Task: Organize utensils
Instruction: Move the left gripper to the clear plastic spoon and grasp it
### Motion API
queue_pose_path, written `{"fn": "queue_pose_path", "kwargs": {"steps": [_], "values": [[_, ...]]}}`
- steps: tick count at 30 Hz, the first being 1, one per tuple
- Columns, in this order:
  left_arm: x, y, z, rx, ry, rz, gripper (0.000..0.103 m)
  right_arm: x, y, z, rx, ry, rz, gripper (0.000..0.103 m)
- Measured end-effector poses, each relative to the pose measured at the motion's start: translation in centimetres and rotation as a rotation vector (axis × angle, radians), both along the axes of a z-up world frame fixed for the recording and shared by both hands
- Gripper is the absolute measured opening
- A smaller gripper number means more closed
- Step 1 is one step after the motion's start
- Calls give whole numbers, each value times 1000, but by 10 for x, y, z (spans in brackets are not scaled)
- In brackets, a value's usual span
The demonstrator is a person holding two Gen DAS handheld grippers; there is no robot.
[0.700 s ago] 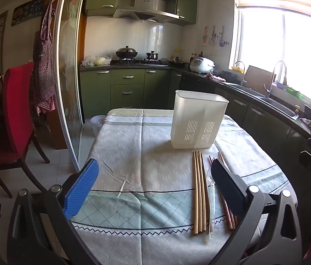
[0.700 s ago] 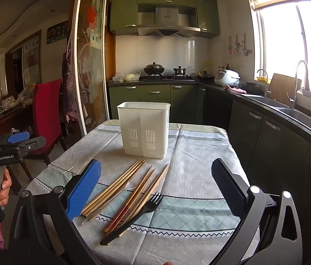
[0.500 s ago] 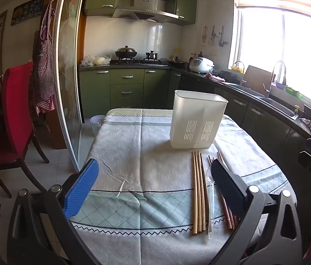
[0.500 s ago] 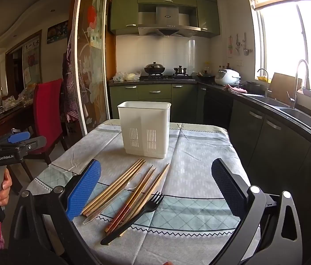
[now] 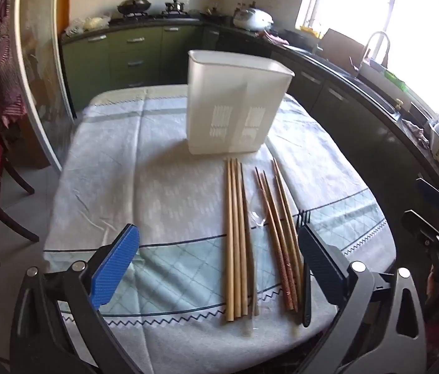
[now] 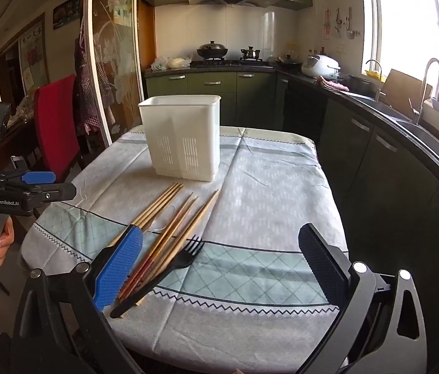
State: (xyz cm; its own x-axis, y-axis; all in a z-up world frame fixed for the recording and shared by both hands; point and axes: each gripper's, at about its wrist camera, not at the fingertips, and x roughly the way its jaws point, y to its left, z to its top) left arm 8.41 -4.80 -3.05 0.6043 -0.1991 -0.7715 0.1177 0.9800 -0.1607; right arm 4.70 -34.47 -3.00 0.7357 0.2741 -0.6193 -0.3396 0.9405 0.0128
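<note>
Both the left gripper [image 5: 216, 263] and right gripper [image 6: 219, 260] hover with jaws spread wide and empty above the tablecloth [image 5: 157, 187], where the light chopsticks [image 5: 235, 237], darker chopsticks [image 5: 277, 230] and black fork [image 6: 169, 271] lie at 6 o'clock of the upright white utensil holder [image 5: 235, 106]

White slotted caddy [image 5: 235, 109] upright on tablecloth [image 5: 157, 193], chopsticks [image 5: 236, 240] before it, left tongs [image 5: 216, 268] wide apart
</note>
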Motion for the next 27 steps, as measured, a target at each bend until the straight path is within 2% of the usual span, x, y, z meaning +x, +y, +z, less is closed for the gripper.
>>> {"fn": "queue_pose_path", "kwargs": {"steps": [7, 8, 10, 11, 12, 15, 18, 21, 27], "values": [[52, -64, -42, 37, 251, -185, 95, 12, -26, -13, 25, 50, -42, 99], [57, -71, -47, 51, 277, -200, 91, 12, -29, -15, 30, 56, -43, 99], [65, -82, -56, 90, 319, -217, 69, 14, -32, -19, 36, 68, -44, 99], [68, -84, -59, 103, 336, -215, 64, 16, -33, -22, 39, 72, -44, 99], [70, -85, -63, 113, 350, -209, 58, 17, -35, -23, 41, 76, -44, 99], [78, -87, -70, 133, 373, -199, 55, 20, -36, -26, 47, 81, -41, 99], [83, -93, -77, 152, 398, -208, 43, 23, -34, -28, 53, 84, -38, 99], [88, -98, -84, 182, 417, -216, 40, 24, -32, -29, 57, 86, -33, 99], [96, -99, -93, 185, 440, -229, 32, 28, -28, -31, 56, 93, -19, 99]]}}
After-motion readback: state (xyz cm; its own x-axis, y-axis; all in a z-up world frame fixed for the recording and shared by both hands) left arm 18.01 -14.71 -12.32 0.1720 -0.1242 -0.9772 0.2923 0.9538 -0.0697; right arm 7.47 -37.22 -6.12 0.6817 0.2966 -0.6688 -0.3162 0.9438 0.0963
